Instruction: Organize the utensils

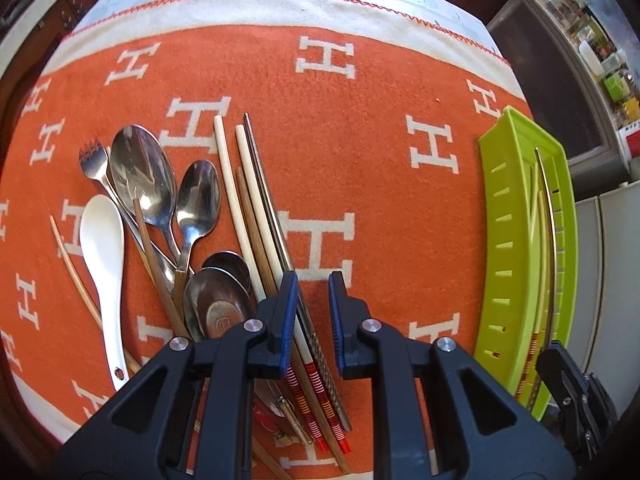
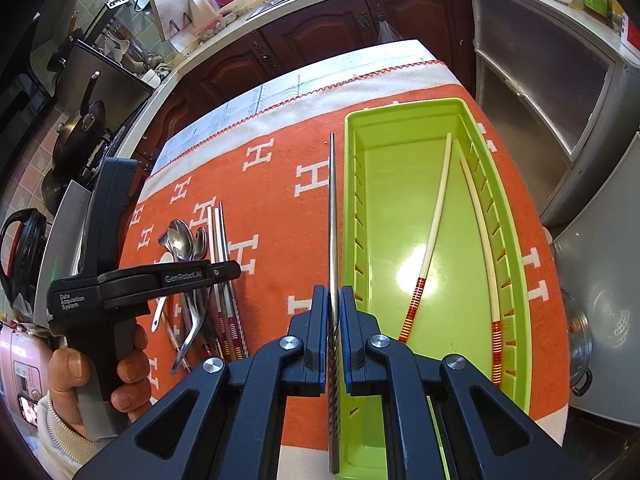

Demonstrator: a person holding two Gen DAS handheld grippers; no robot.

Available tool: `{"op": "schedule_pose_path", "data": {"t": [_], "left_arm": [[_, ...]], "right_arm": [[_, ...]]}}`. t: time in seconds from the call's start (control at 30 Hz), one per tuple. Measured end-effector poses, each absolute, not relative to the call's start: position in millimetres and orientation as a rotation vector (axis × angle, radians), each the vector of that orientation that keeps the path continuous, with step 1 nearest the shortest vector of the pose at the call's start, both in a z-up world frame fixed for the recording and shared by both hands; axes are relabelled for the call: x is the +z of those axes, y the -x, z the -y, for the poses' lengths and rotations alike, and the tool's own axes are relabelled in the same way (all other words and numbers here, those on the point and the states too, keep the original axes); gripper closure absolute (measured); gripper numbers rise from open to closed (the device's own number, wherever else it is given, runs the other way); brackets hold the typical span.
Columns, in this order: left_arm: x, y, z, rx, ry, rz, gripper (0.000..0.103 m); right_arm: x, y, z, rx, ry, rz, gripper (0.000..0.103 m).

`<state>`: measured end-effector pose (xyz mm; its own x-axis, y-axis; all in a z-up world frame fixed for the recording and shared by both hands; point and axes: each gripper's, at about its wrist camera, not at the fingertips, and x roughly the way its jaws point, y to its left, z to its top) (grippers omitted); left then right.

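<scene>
On the orange cloth (image 1: pixel 360 128) lies a heap of utensils: a big metal spoon (image 1: pixel 142 176), a smaller spoon (image 1: pixel 198 200), a fork (image 1: pixel 94 160), a white ceramic spoon (image 1: pixel 102 236), white chopsticks (image 1: pixel 232 184) and a metal chopstick (image 1: pixel 260 184). My left gripper (image 1: pixel 313 320) hangs just over the chopsticks' banded ends. Its pads stand a little apart and press on nothing; the metal chopstick runs beside the left pad. My right gripper (image 2: pixel 333 320) is shut on another metal chopstick (image 2: pixel 332 220), held along the left rim of the green tray (image 2: pixel 404 106). Two white chopsticks (image 2: pixel 434 216) lie in the tray.
A hand (image 2: pixel 80 368) holds the left gripper's handle at the table's left. Wooden kitchen cabinets (image 2: pixel 320 36) stand beyond the far table edge. A pan (image 2: pixel 80 128) sits on the stove at left, and a glass pot lid (image 2: pixel 580 340) lies right of the table.
</scene>
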<state>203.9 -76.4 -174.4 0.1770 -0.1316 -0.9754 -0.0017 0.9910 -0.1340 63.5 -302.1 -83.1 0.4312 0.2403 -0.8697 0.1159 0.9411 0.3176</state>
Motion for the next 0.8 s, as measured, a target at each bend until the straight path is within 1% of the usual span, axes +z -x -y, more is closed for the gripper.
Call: {"op": "schedule_pose_path", "data": {"t": [0.57,0.67,0.8], "left_arm": [[-176,-197,91,-0.066,0.036,-1.401,0.090],[-185,-194,85,-0.063,0.067,-1.460,0.090],[-186,-191,87,-0.055,0.038,-1.425,0.090]], "right_arm": [[-80,-55,313,0.071,-0.383,-1.123,0.098],[-81,-54,316,0.069,-0.397,-1.123,0.098],[-81,-53,316,0.070,-0.396,-1.116,0.098]]}}
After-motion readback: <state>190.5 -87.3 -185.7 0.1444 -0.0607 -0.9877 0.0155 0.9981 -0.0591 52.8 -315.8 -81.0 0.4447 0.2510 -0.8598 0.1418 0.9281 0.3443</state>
